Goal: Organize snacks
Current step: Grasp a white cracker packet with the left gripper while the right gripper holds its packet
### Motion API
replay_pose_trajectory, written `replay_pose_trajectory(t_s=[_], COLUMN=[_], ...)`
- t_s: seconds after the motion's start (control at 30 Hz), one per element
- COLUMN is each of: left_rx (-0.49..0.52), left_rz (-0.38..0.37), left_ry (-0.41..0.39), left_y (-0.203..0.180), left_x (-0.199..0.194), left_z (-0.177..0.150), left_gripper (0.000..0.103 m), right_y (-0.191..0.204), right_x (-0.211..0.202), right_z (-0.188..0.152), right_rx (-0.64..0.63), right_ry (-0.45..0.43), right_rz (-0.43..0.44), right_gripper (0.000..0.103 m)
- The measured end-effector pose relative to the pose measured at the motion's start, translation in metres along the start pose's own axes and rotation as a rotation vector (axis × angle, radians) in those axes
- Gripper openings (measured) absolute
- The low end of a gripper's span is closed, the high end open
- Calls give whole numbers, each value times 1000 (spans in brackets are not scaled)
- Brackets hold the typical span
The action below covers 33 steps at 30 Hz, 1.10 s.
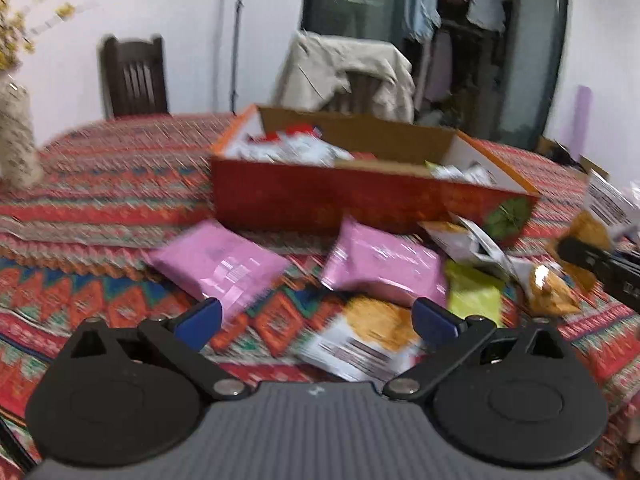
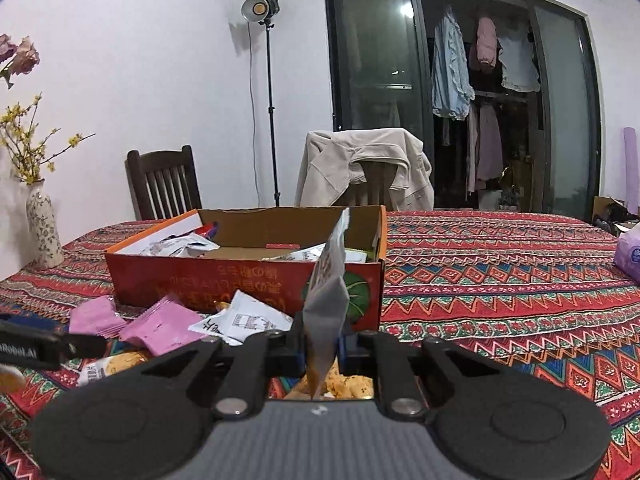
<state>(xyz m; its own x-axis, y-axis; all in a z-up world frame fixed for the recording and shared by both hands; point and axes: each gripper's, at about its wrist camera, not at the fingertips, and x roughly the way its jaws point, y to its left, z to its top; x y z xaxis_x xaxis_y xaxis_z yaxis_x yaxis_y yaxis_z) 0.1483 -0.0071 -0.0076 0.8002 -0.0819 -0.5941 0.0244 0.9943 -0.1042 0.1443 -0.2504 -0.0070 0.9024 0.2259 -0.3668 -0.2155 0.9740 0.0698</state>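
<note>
Right wrist view: right gripper (image 2: 323, 350) jaws clamped on a white snack packet (image 2: 327, 280), held upright just in front of the red box (image 2: 248, 280). Left gripper (image 1: 316, 320) jaws wide open, empty, over pink packets (image 1: 220, 266) and other loose snacks near the box front. To do it well, imo: lift packet over the box's front wall, release inside w/o snagging the rim.

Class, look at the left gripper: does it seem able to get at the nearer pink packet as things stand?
Probably yes. The left gripper is open and empty, and the pink packet lies uncovered on the tablecloth just ahead.
</note>
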Motion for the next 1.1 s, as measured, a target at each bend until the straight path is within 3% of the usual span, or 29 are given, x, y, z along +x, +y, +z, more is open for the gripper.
replay_pose_trajectory(t_s=[0.43, 0.67, 0.73, 0.83, 0.93, 1.03, 1.07, 1.1], left_rx=[43, -21, 7, 31, 50, 74, 75, 72], left_rz=[44, 53, 95, 95, 84, 56, 45, 39], left_ry=[72, 103, 100, 98, 90, 72, 67, 63], left_y=[-27, -11, -12, -15, -20, -24, -24, -24], left_x=[27, 35, 35, 33, 32, 29, 28, 26], left_z=[6, 6, 4, 1, 1, 0, 0, 0], left_gripper=[103, 100, 99, 98, 88, 66, 53, 51], right_y=[5, 6, 6, 8, 8, 8, 8, 8], right_x=[-6, -8, -9, -9, -9, -8, -8, -8], right_z=[-1, -1, -1, -1, -1, -2, -2, -2], right_rx=[-20, -25, -28, -30, -29, -29, -29, -30], right_ry=[0, -6, -7, -8, -7, -2, 0, 1], right_rz=[78, 99, 104, 108, 106, 103, 102, 102], right_gripper=[14, 14, 14, 14, 15, 14, 14, 14])
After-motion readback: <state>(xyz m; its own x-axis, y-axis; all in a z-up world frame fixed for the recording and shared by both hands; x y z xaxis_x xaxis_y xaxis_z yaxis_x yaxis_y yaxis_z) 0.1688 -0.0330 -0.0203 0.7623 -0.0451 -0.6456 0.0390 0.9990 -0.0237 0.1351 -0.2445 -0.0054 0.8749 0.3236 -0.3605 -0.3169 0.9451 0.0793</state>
